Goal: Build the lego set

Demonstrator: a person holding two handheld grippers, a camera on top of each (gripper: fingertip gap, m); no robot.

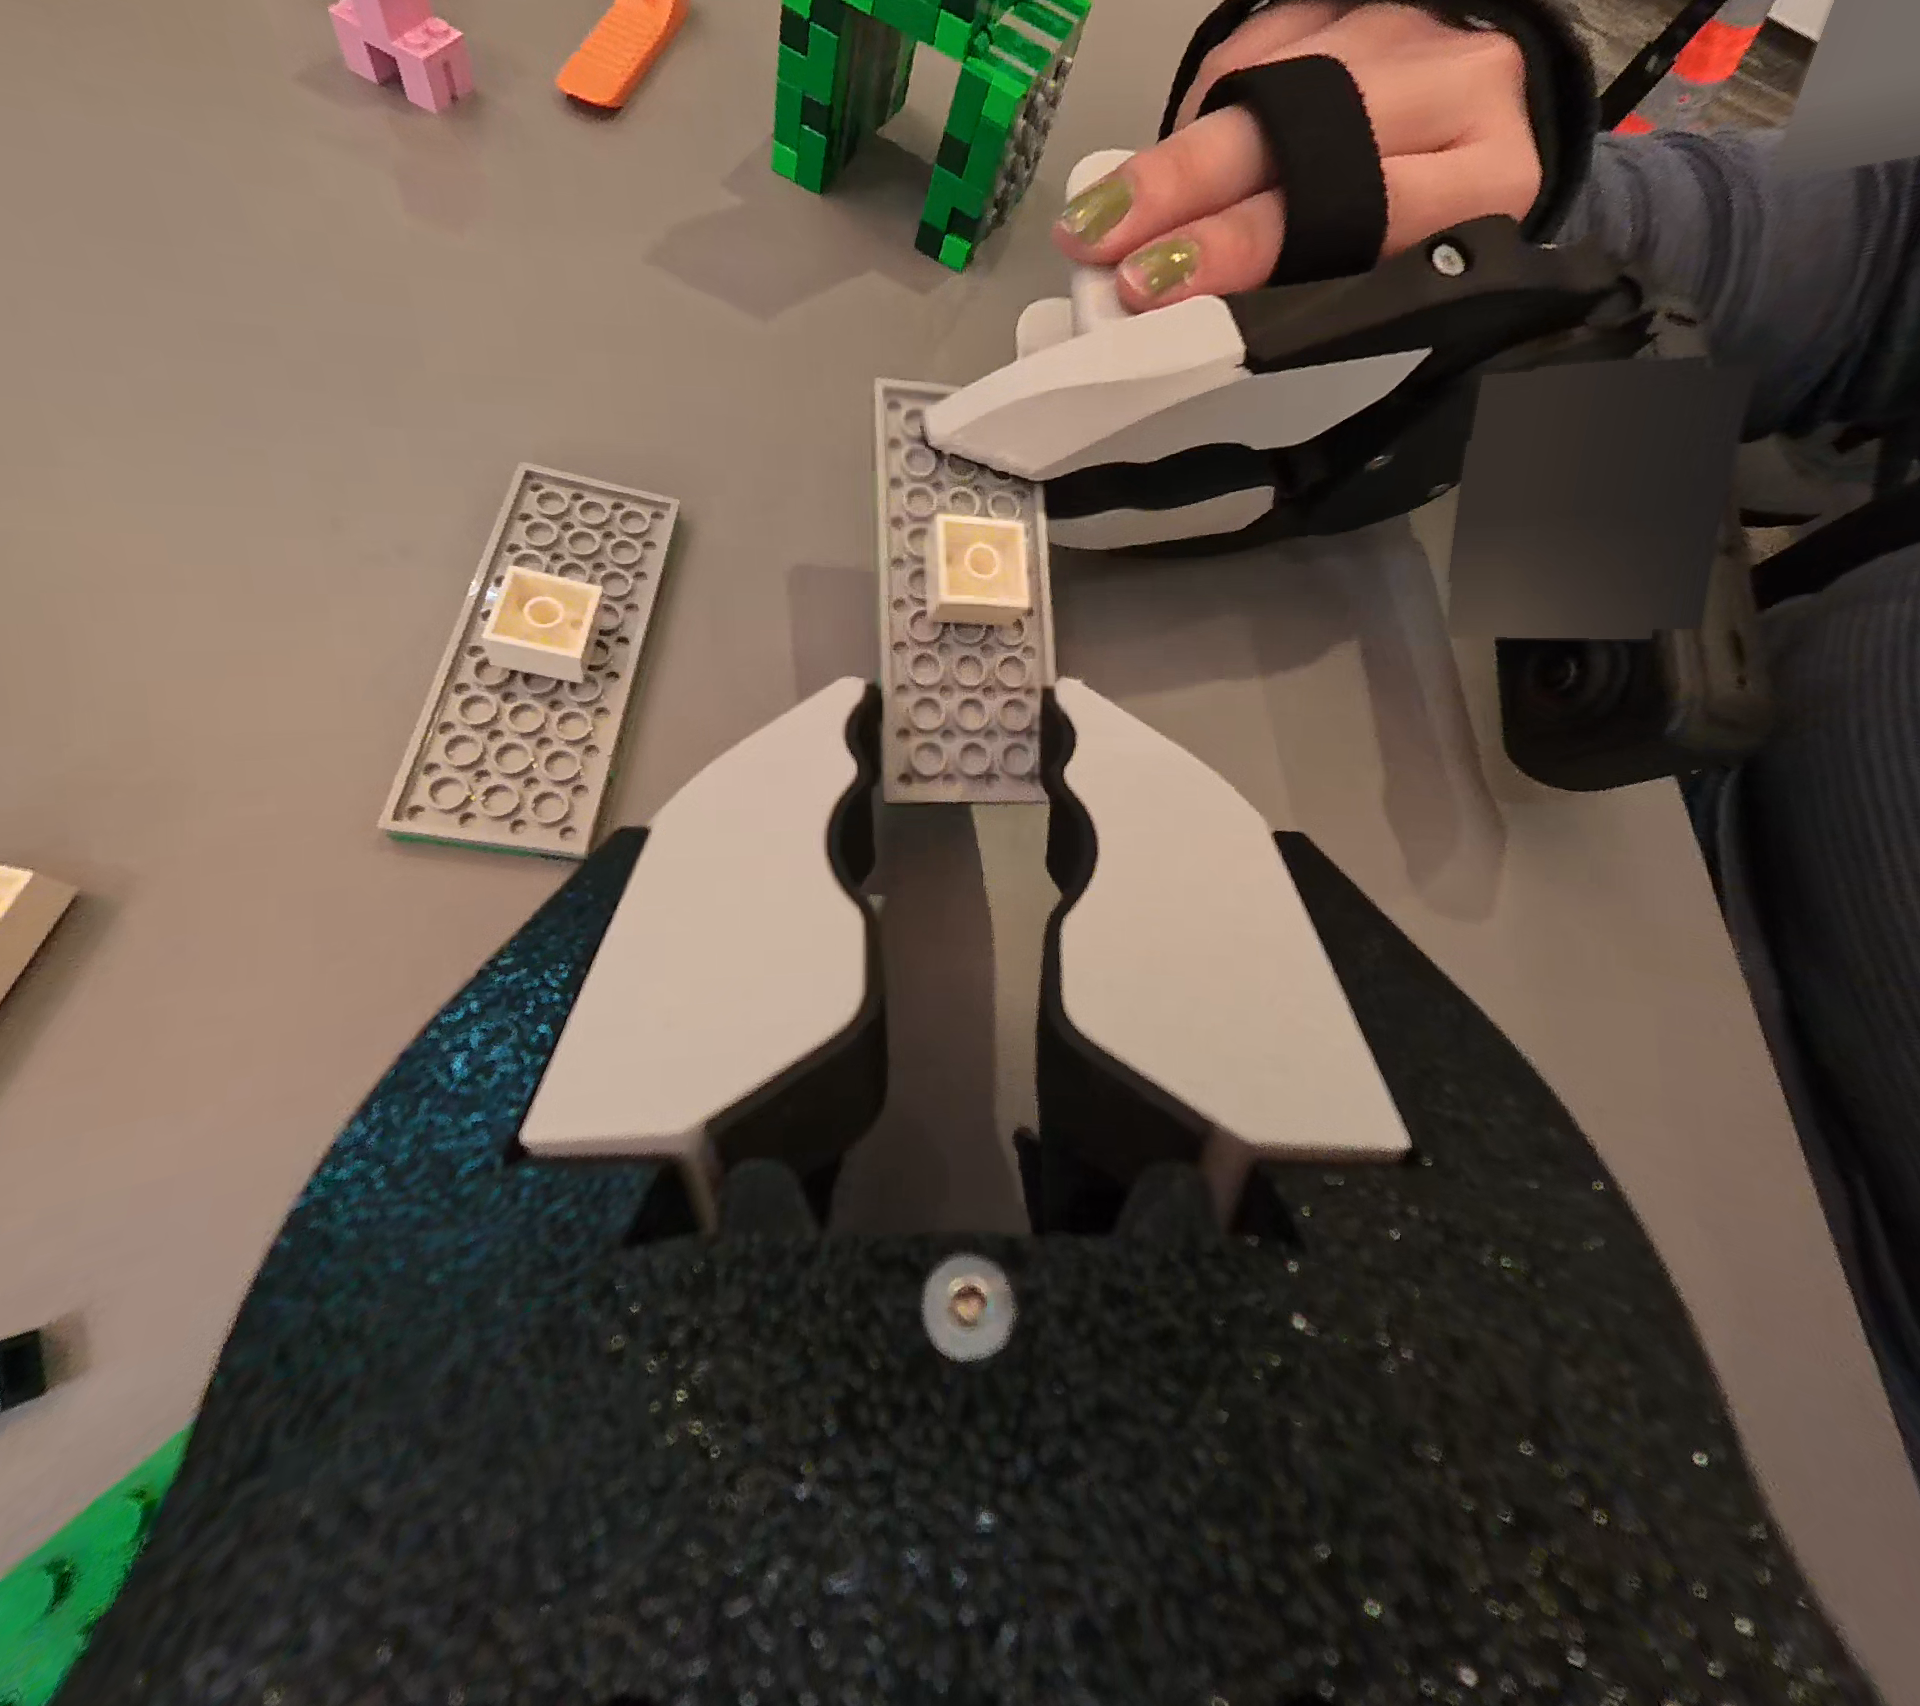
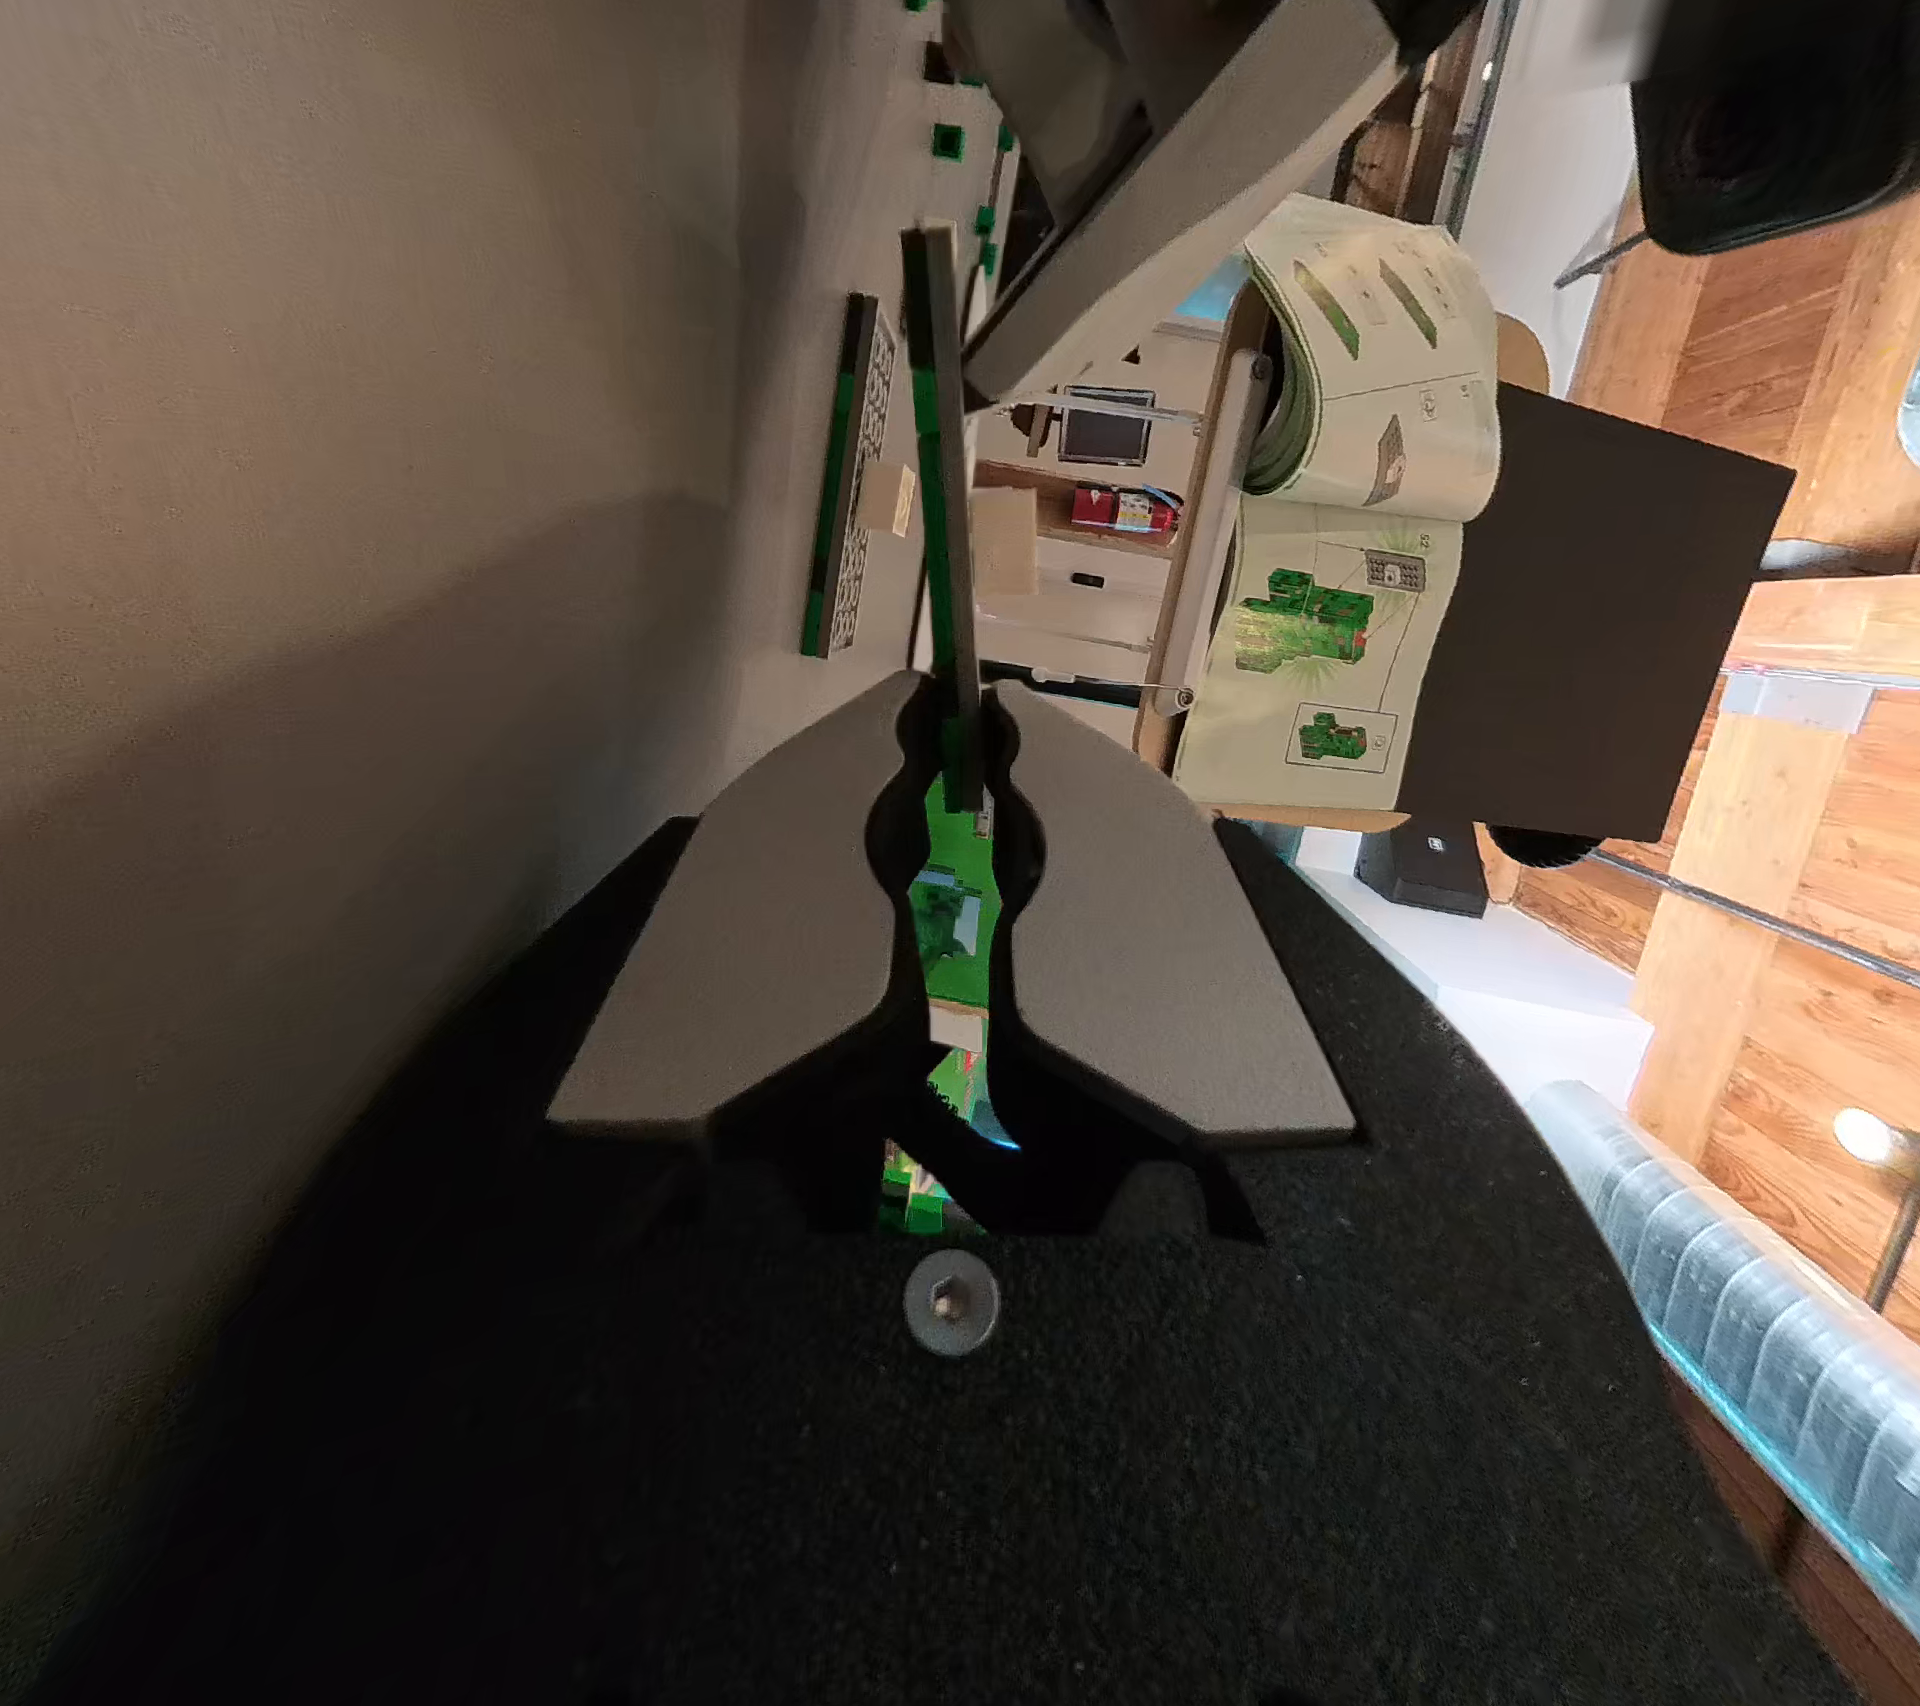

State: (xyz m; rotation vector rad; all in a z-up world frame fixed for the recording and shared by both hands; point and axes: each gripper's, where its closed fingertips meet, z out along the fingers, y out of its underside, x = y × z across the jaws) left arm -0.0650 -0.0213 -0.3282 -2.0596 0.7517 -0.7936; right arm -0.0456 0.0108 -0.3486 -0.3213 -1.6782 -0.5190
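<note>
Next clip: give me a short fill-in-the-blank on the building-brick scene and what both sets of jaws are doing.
1. The left gripper and the right gripper grip the two ends of the same grey ____.
2. A small ____ brick sits on the held plate.
3. A second grey plate lies flat on the ____.
4. The tall brick figure behind the plates is mostly ____.

Missing words: plate; white; table; green

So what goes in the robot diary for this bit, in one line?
left claw: gripping grey plate near end | right claw: pinching far end | white brick: on plate | table
</note>
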